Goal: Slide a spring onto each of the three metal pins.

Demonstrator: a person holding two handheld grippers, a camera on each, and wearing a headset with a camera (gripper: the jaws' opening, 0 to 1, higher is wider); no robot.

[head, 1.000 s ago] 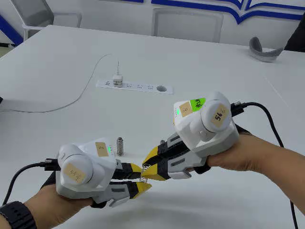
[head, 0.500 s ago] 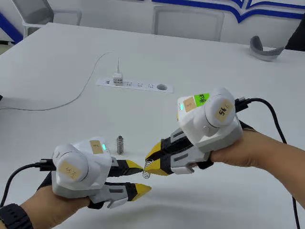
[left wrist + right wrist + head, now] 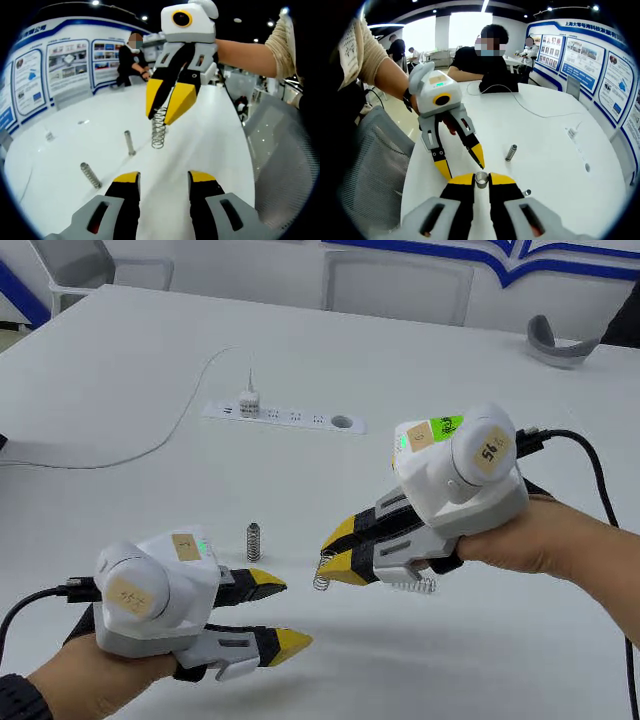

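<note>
My right gripper [image 3: 335, 552] is shut on the top of a small steel spring [image 3: 321, 577] that hangs from its yellow tips above the white table. In its own view the spring [image 3: 481, 179] shows end-on between the closed jaws. My left gripper [image 3: 278, 614] sits lower left with its jaws open and nothing between them, a short way from the spring. In the left gripper view the hanging spring [image 3: 159, 131] is beside a bare metal pin [image 3: 130, 142]. One pin that wears a spring [image 3: 253, 542] stands upright left of the grippers. A loose spring [image 3: 414, 586] lies under the right gripper.
A white power strip [image 3: 292, 419] with a plugged-in charger [image 3: 249, 400] and a grey cable [image 3: 180, 418] lies across the table's middle. A grey curved object [image 3: 553, 348] rests far right. Chairs stand behind the table. People sit at another table [image 3: 490, 55].
The two grippers have drawn apart. The left one pulled back to the lower left with wider jaws, and the right one shifted right, still holding the spring.
</note>
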